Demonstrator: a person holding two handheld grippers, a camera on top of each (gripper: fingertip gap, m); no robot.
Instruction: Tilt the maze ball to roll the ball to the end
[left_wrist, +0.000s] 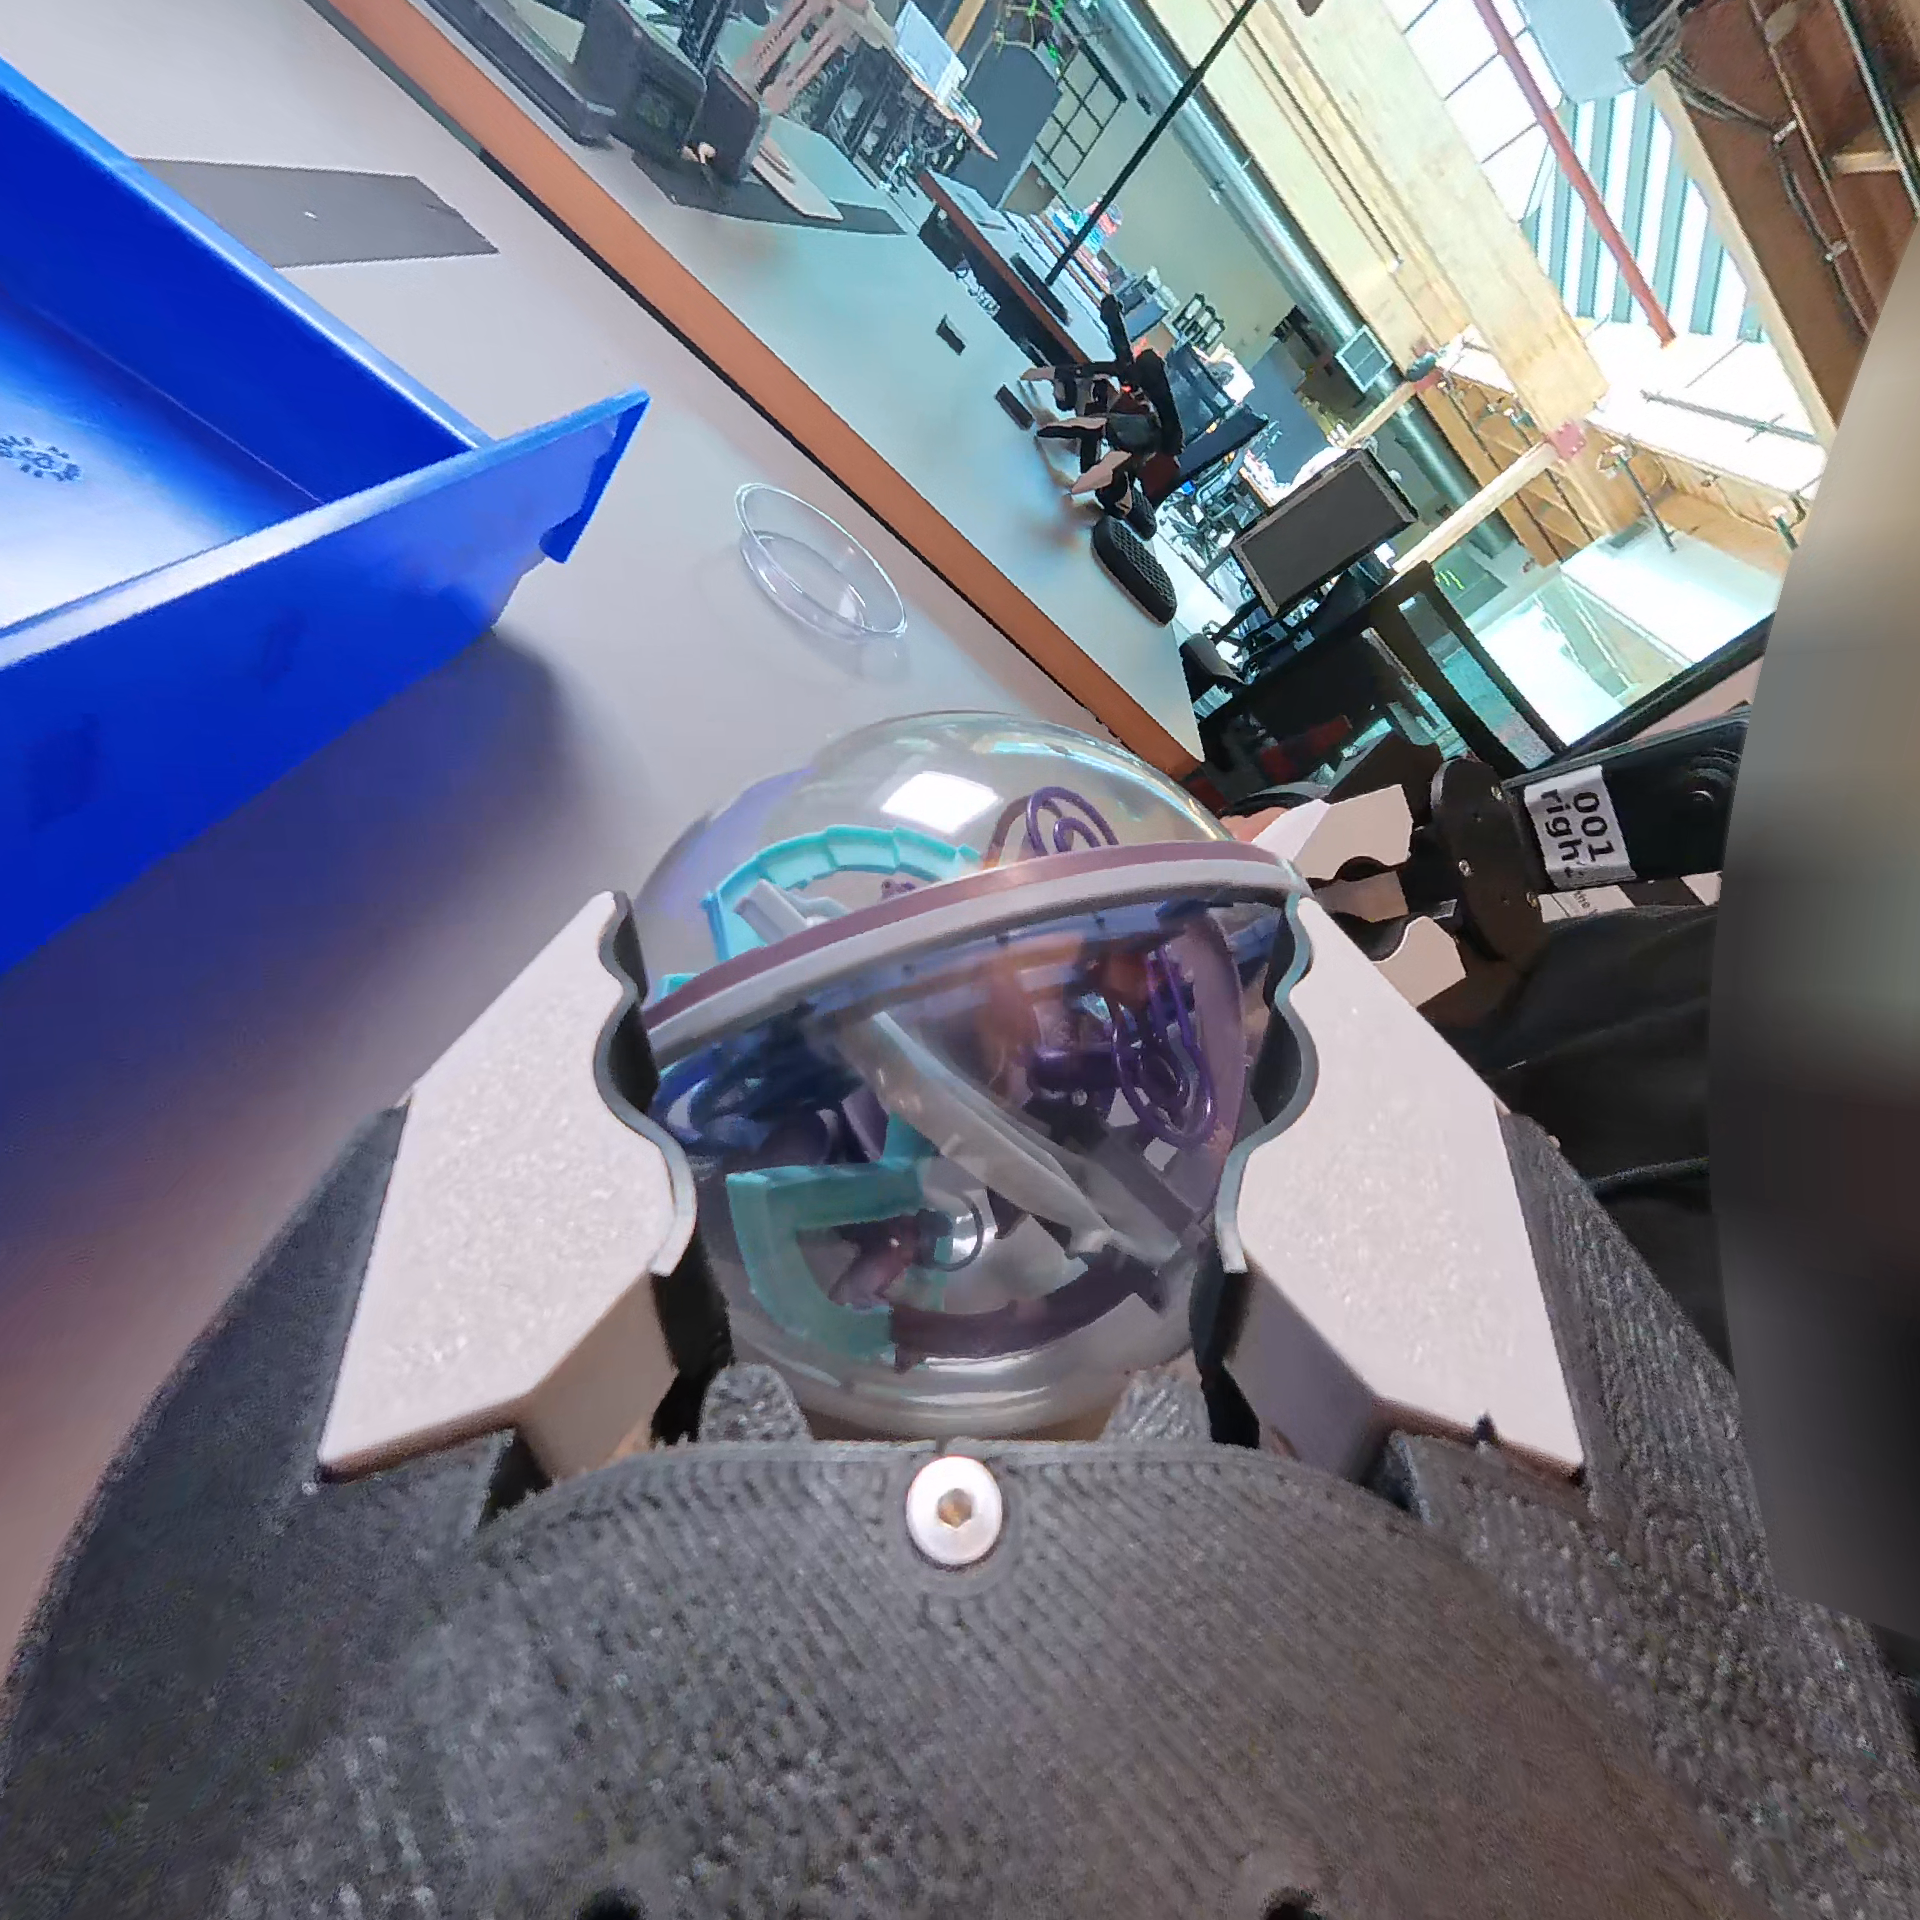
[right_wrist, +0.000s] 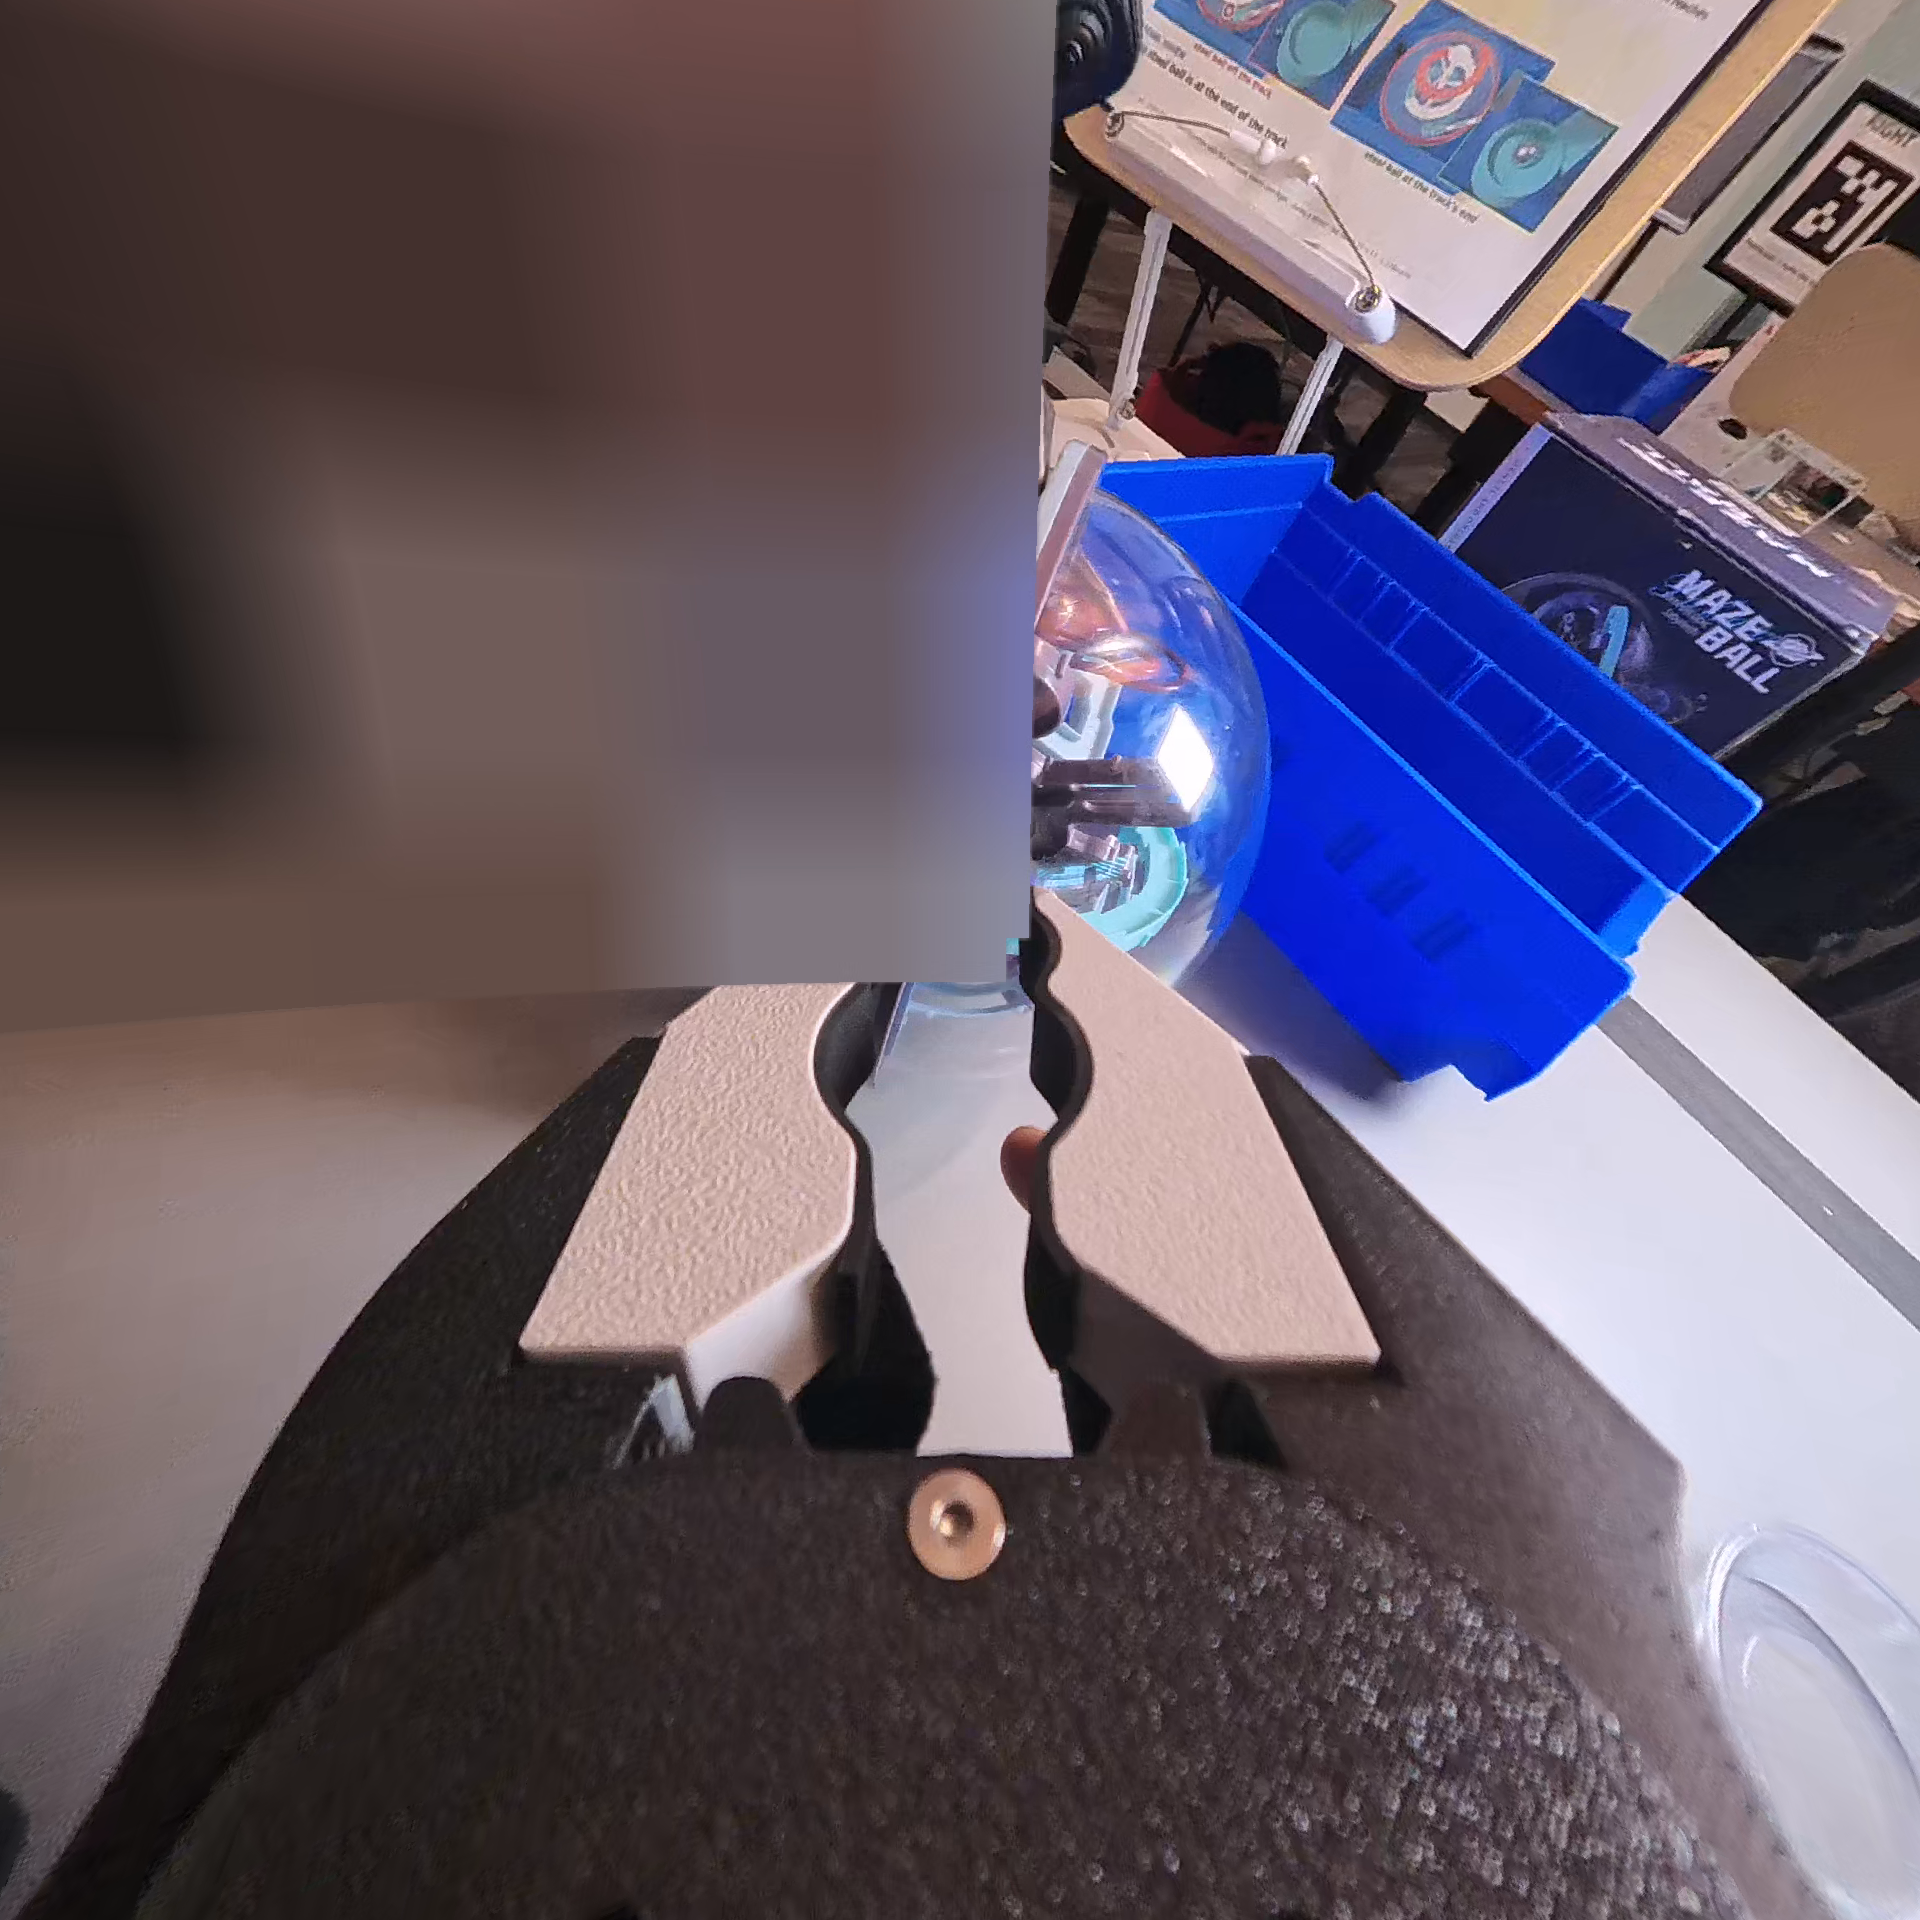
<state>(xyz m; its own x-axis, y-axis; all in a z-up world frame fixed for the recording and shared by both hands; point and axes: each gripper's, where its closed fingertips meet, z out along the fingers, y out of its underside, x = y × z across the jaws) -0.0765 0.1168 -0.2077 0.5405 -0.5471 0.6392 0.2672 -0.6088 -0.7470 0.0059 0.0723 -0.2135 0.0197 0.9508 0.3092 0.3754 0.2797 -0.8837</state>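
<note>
The maze ball (left_wrist: 935, 1039) is a clear sphere with teal and purple tracks and a grey ring around its middle. My left gripper (left_wrist: 956, 914) is shut on it from both sides and holds it tilted above the table (left_wrist: 644, 707). A small steel ball (left_wrist: 961, 1231) sits low inside, near a teal track. My right gripper (left_wrist: 1340, 871) is at the right end of the ring, jaws nearly closed on its edge. In the right wrist view the right gripper (right_wrist: 940, 997) has a narrow gap, and the maze ball (right_wrist: 1153, 748) is just beyond the tips, partly hidden by a blur patch.
A blue bin (left_wrist: 260, 582) stands on the table to the left, also in the right wrist view (right_wrist: 1455, 831). A clear round dish (left_wrist: 821, 561) lies beyond the ball, also in the right wrist view (right_wrist: 1808, 1683). A dark box (right_wrist: 1662, 603) and a picture board (right_wrist: 1403, 156) stand behind the bin.
</note>
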